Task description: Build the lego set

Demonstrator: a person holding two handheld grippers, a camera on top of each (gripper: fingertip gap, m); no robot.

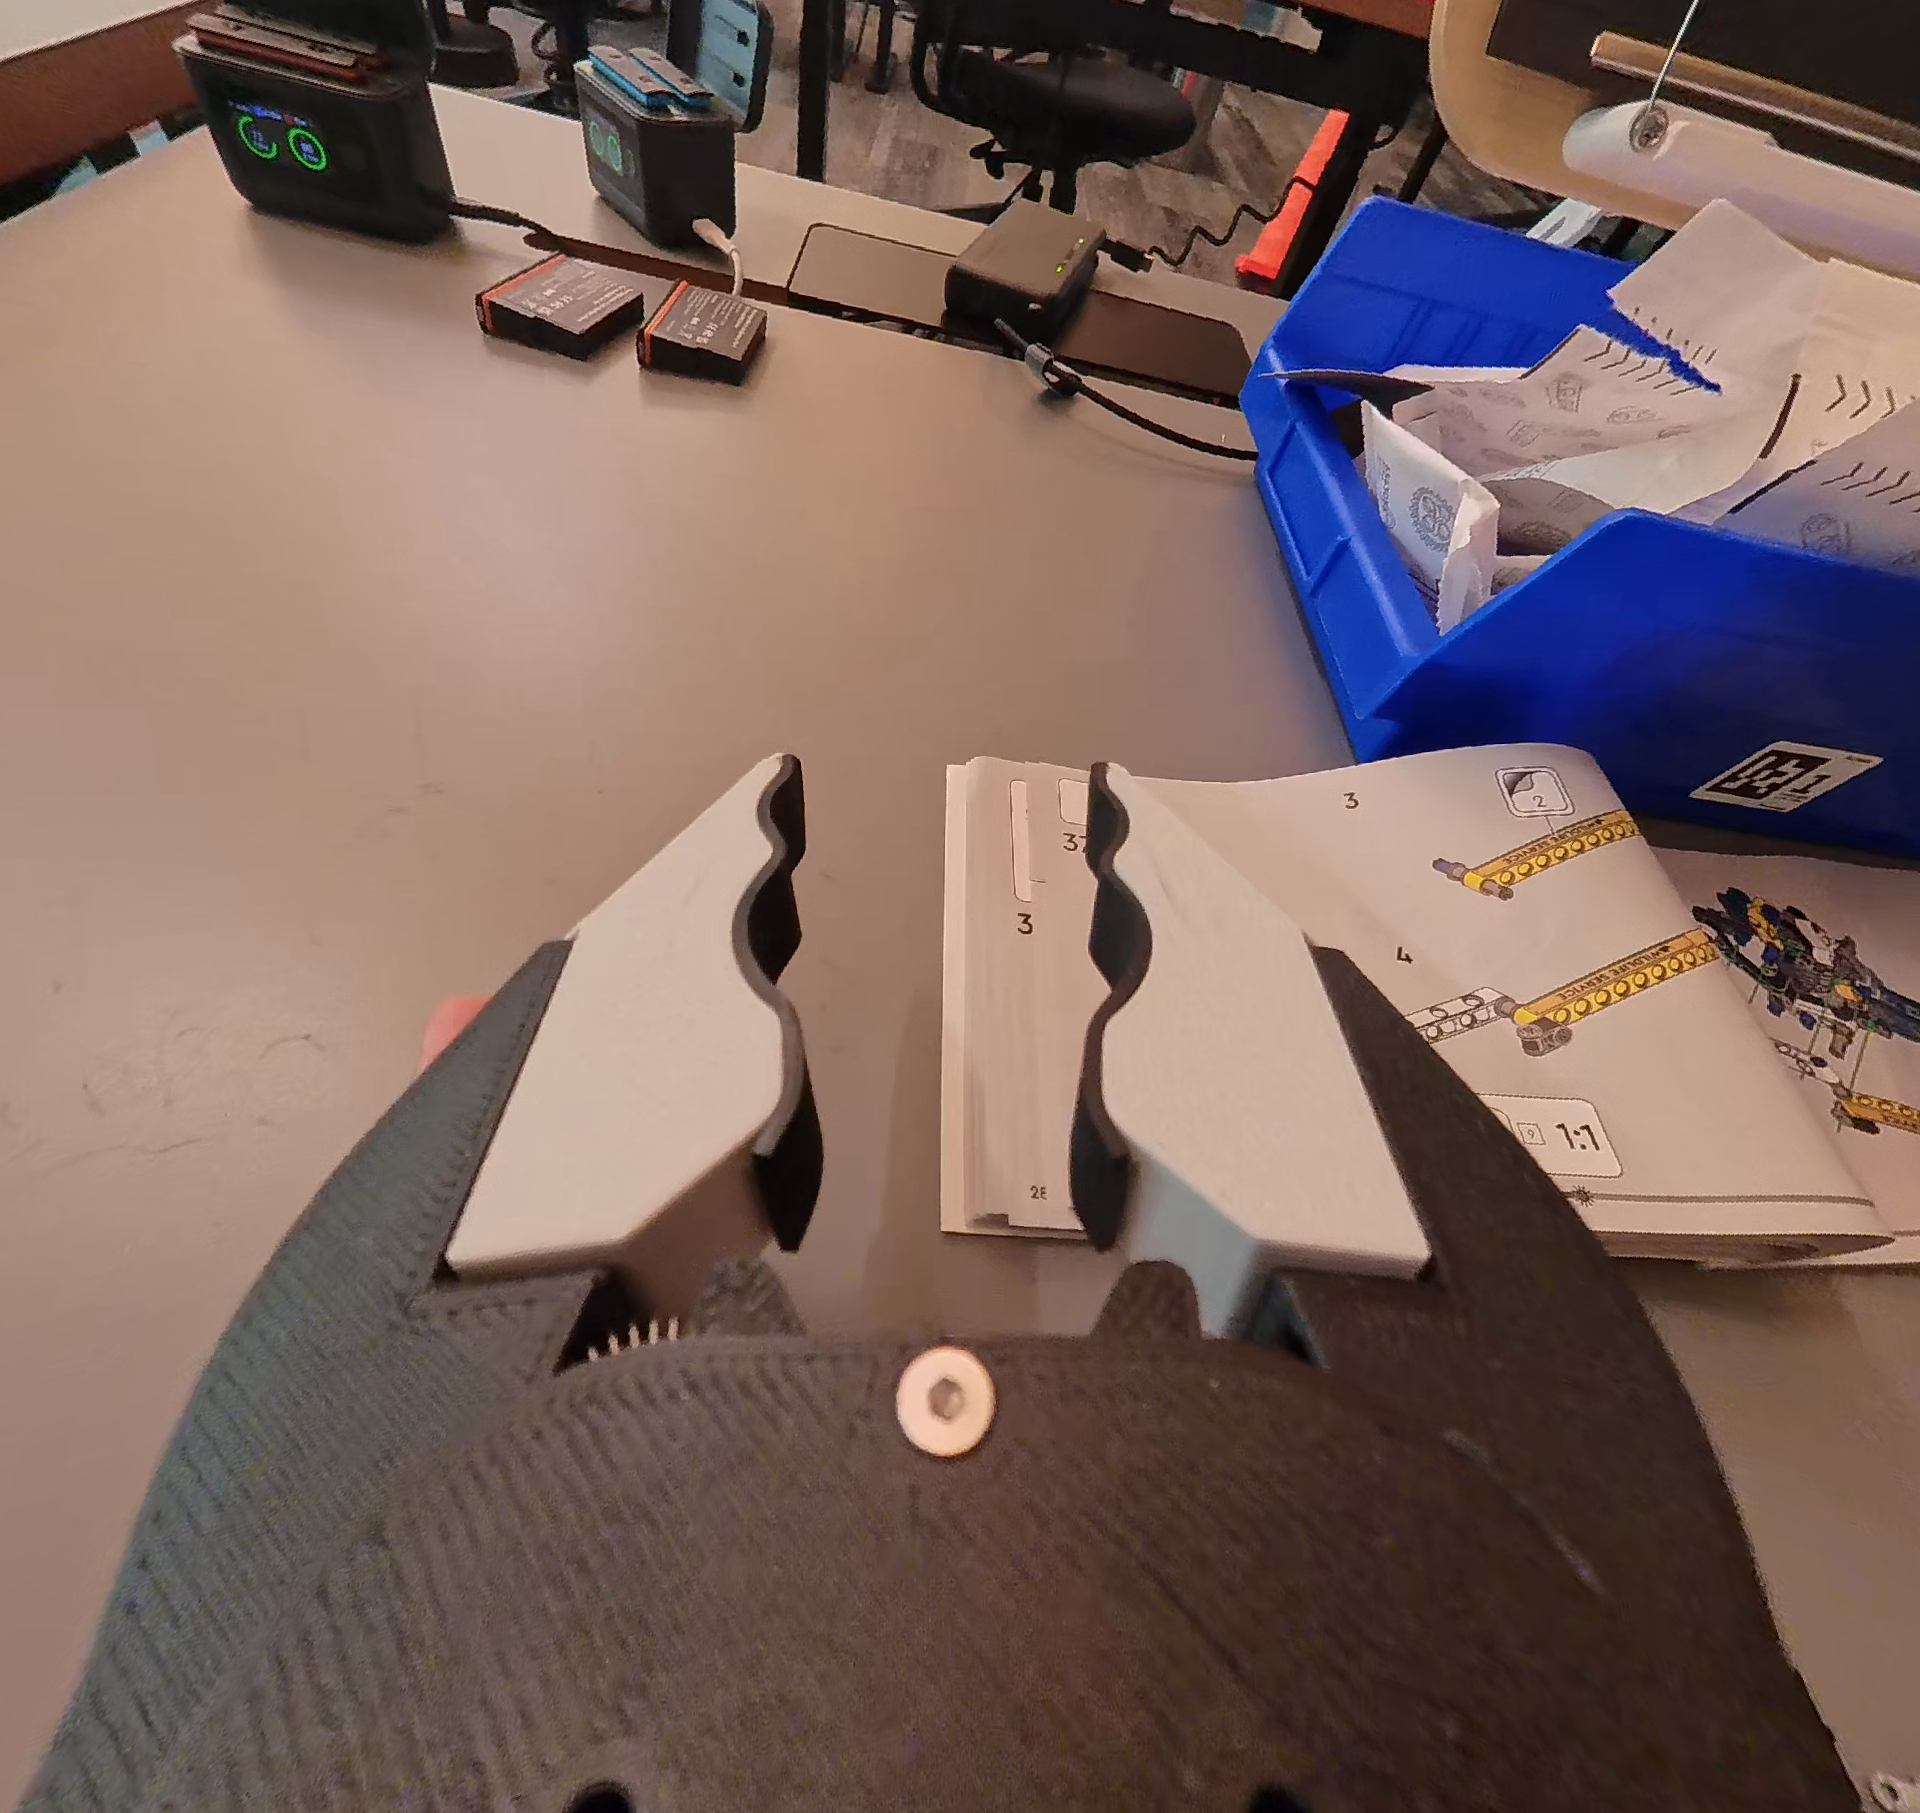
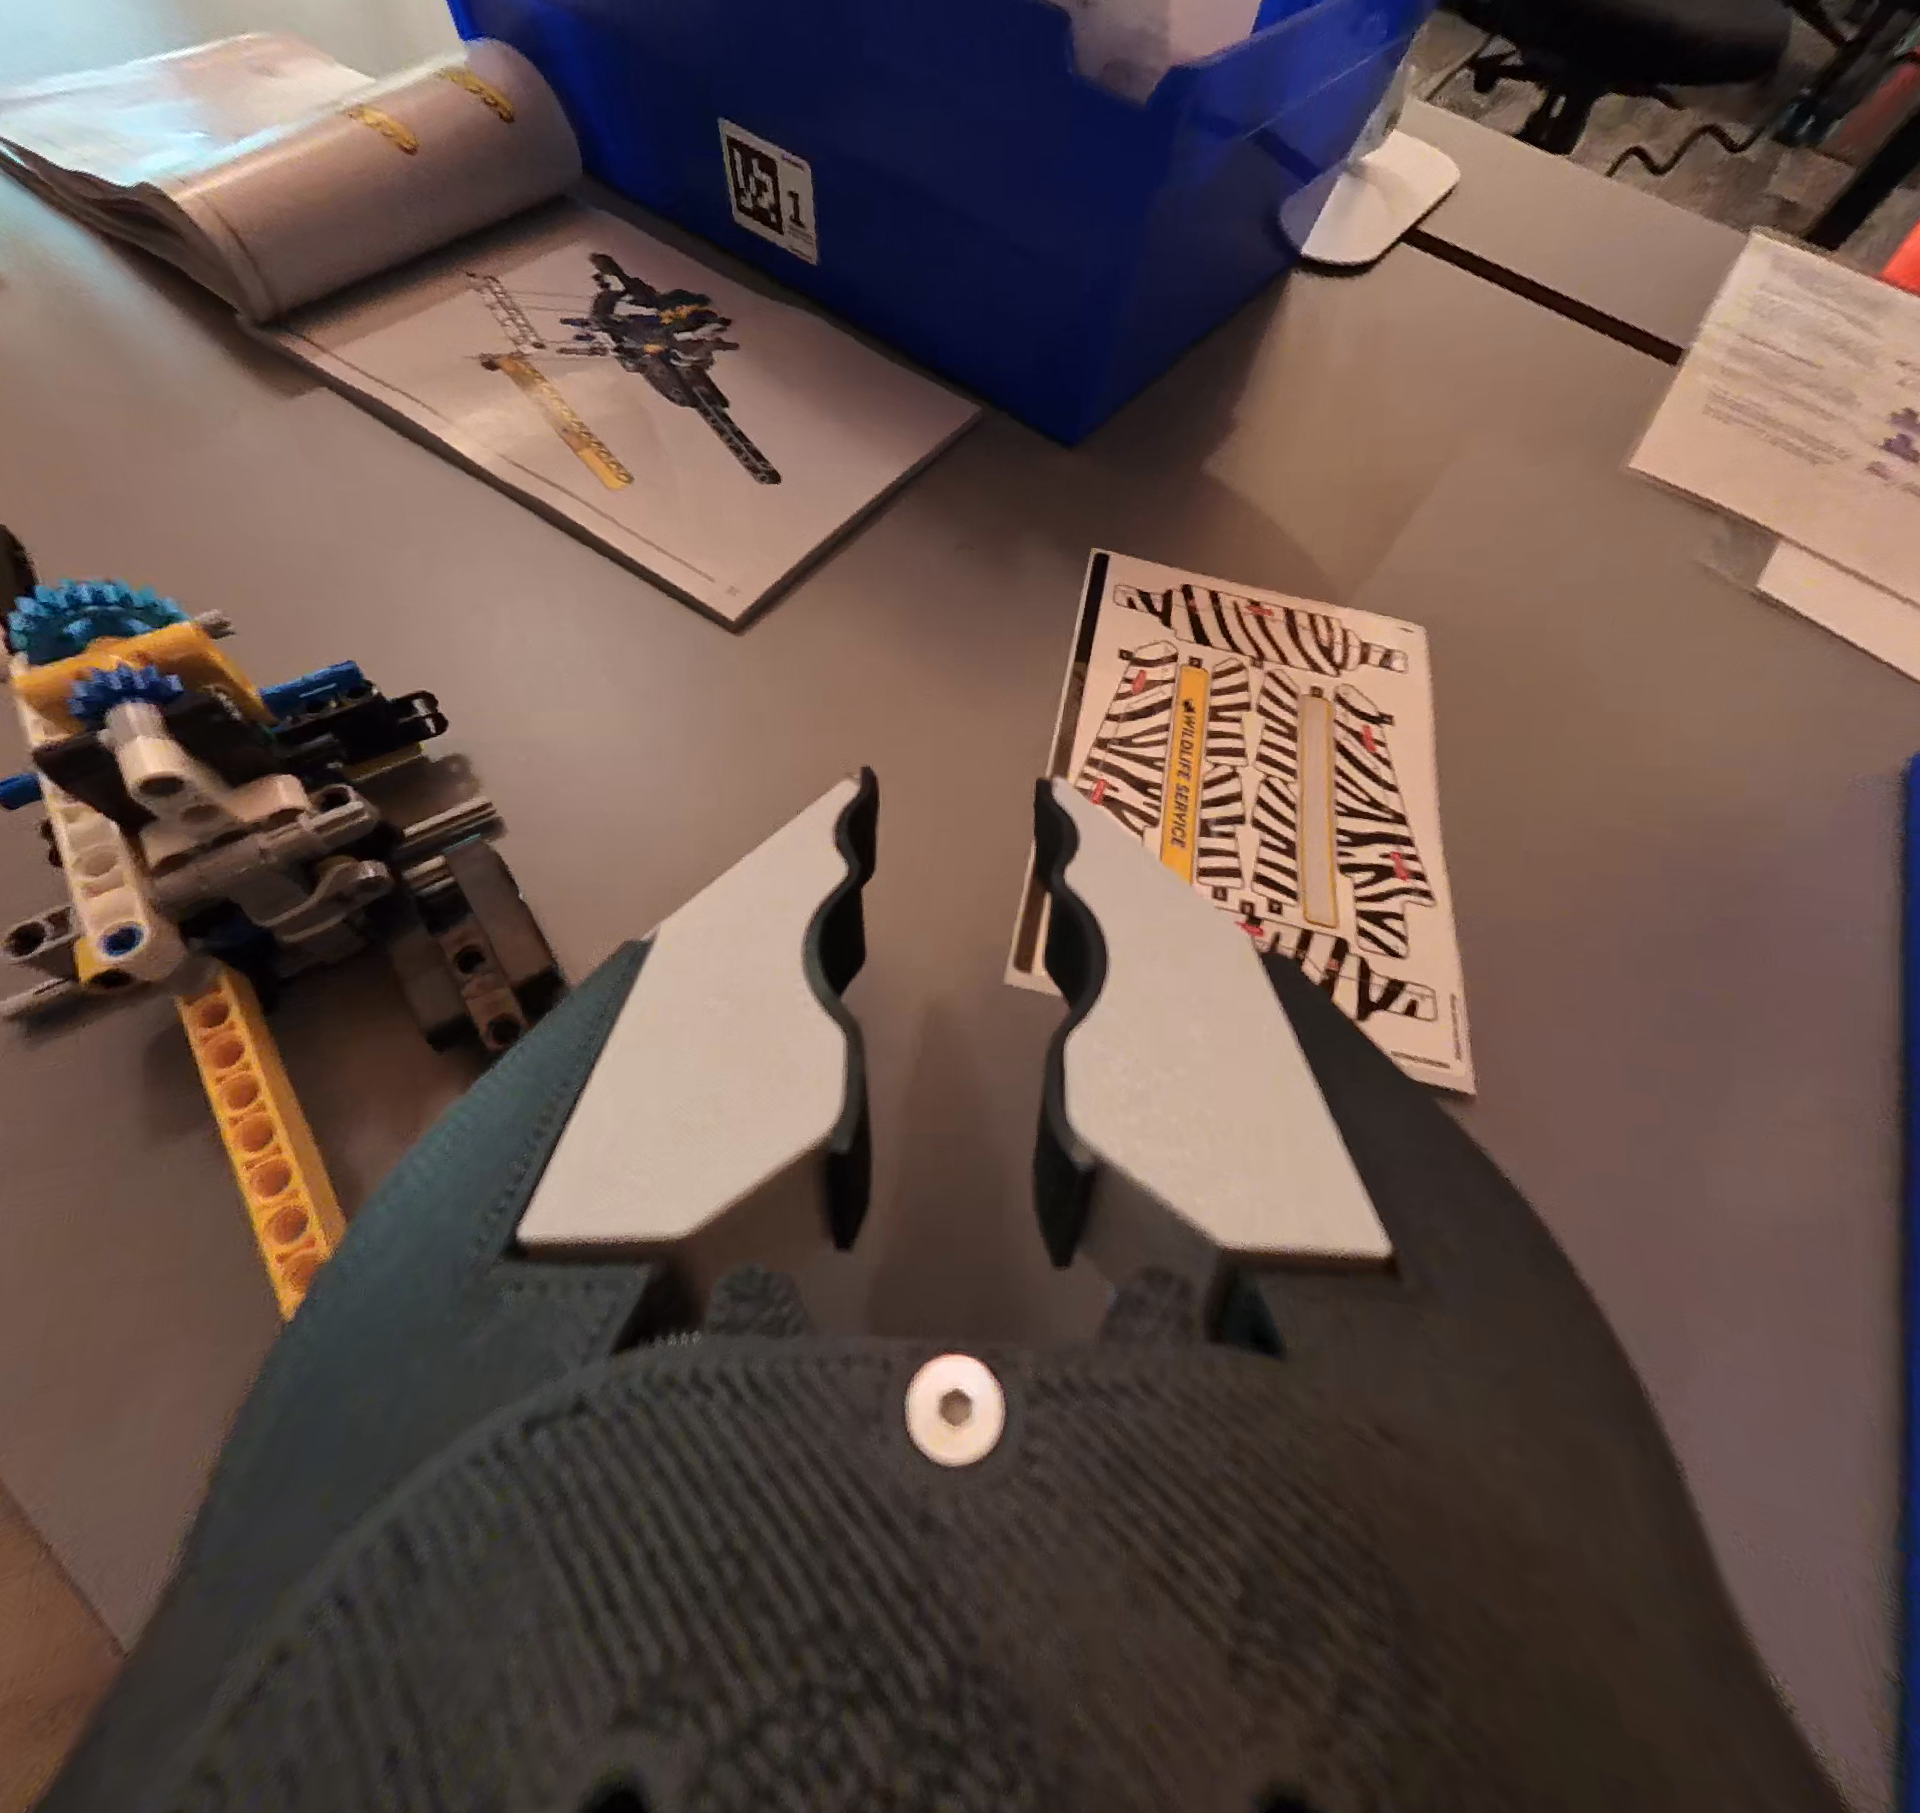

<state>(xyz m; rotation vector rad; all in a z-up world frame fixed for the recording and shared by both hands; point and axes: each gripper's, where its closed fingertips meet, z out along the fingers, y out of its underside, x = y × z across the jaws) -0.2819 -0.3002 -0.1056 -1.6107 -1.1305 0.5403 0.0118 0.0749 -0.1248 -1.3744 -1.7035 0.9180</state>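
Right wrist view recorded: right gripper (image 2: 951,807), fingers apart and empty, over grey surface (image 2: 727,724); part-built lego model (image 2: 208,828) at left, sticker sheet (image 2: 1309,787) at right, open instruction booklet (image 2: 582,392) beside blue bin (image 2: 935,153); left gripper (image 1: 945,787) likewise spread, empty.

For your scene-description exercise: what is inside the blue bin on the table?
The blue bin holds crumpled white paper bags with faint grey printed patterns, some torn open. Whatever lies beneath or inside them, loose bricks included, is covered and cannot be seen.
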